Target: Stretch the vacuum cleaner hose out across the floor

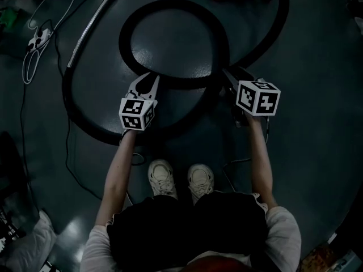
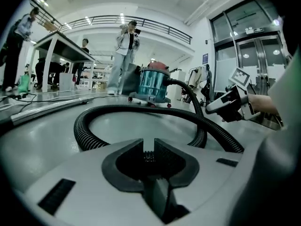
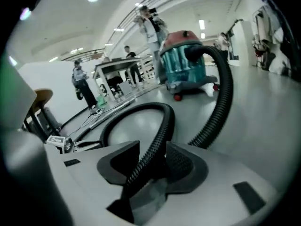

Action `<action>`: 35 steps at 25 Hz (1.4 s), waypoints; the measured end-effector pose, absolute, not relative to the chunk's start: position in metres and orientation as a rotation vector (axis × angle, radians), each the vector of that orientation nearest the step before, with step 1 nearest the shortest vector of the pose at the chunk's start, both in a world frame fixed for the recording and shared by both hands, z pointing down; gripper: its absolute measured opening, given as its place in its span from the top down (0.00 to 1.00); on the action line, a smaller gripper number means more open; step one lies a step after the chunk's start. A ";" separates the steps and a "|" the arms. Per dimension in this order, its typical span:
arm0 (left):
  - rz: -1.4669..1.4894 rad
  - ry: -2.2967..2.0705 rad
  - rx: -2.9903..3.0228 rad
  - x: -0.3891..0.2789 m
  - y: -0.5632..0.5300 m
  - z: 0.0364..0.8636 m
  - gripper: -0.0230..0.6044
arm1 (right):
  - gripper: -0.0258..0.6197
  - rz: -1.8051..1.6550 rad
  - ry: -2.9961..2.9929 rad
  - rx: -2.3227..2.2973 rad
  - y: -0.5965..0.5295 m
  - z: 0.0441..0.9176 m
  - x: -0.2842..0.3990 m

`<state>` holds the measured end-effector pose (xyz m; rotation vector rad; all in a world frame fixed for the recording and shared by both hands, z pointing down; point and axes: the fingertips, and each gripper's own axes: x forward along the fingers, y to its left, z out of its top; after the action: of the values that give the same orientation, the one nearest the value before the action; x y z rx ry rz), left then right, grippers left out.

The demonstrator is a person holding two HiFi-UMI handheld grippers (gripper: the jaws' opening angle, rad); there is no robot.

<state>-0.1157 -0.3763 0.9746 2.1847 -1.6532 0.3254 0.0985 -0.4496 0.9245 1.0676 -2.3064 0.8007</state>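
The black ribbed vacuum hose [image 1: 170, 7] lies in a loop on the dark floor, and its tail curves round to my left [image 1: 85, 115]. It runs back to a teal canister vacuum with a red top [image 2: 153, 86] [image 3: 186, 62]. My right gripper [image 1: 227, 75] [image 3: 153, 149] is shut on the hose where the loop crosses itself, and the hose [image 3: 160, 131] passes between its jaws. My left gripper [image 1: 147, 83] [image 2: 148, 147] hovers low just in front of the loop's near edge. Its tips stand a thin slit apart and hold nothing. The hose [image 2: 141, 111] lies ahead of it.
A metal wand tube [image 1: 93, 21] [image 2: 42, 109] lies on the floor at the left, with cables and a plug strip [image 1: 35, 41] beyond it. My shoes [image 1: 161, 177] stand just behind the grippers. People [image 2: 126, 55] and a table [image 2: 59, 44] stand past the vacuum.
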 end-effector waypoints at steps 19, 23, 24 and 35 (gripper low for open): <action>0.277 -1.556 2.374 -0.067 -0.381 0.939 0.87 | 0.67 1.447 -2.200 0.853 -0.382 0.973 0.075; 0.306 -1.547 2.401 -0.071 -0.386 0.936 0.87 | 0.67 1.120 -2.205 0.904 -0.437 0.951 0.090; 0.327 -1.545 2.419 -0.070 -0.388 0.935 0.87 | 0.67 1.058 -2.201 0.906 -0.449 0.945 0.094; 0.261 -1.615 2.462 -0.088 -0.416 0.901 0.87 | 0.67 0.002 -1.924 1.173 -0.600 0.852 0.194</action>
<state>-0.0877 -0.4160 0.9006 2.4621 -1.6152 0.2613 0.1943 -0.6000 0.8520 1.1727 -1.9238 0.0025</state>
